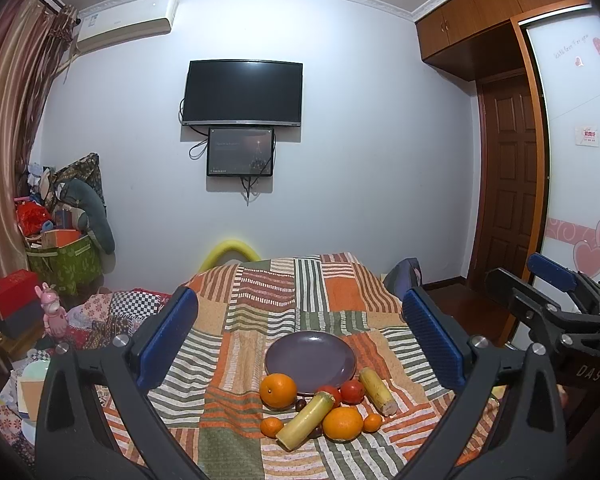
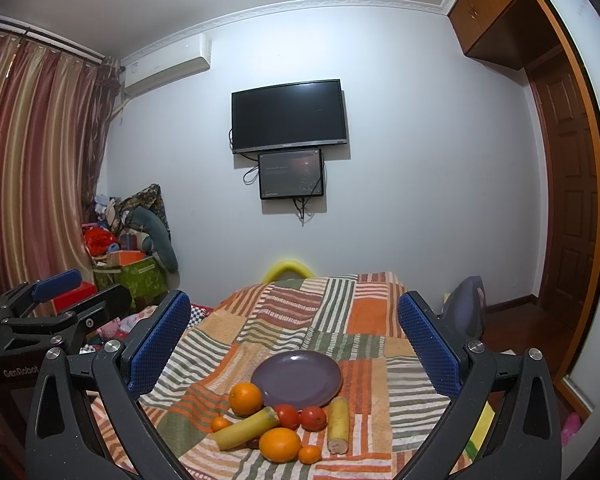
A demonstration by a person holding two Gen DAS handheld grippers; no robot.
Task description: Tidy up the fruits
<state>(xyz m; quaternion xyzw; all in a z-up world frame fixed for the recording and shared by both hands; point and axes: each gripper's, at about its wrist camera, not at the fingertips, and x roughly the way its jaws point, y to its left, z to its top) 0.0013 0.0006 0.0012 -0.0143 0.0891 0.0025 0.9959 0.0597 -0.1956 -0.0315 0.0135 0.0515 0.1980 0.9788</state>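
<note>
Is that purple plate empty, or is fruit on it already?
Empty. The round purple plate shows only bare surface; the oranges lie beside it on the cloth.

You see a plate [image 1: 310, 360] on the patchwork cloth [image 1: 260, 308] with nothing on it. The fruits lie in a bunch in front of the plate, closer to you. One big orange [image 1: 278, 390] touches the plate's left edge. Two tomatoes [image 1: 342, 393] sit at its front edge. A cut cane piece [image 1: 377, 390] lies to their right. Another cane piece [image 1: 305, 416] lies in the middle, with a second big orange [image 1: 343, 424] just to its right.
</note>
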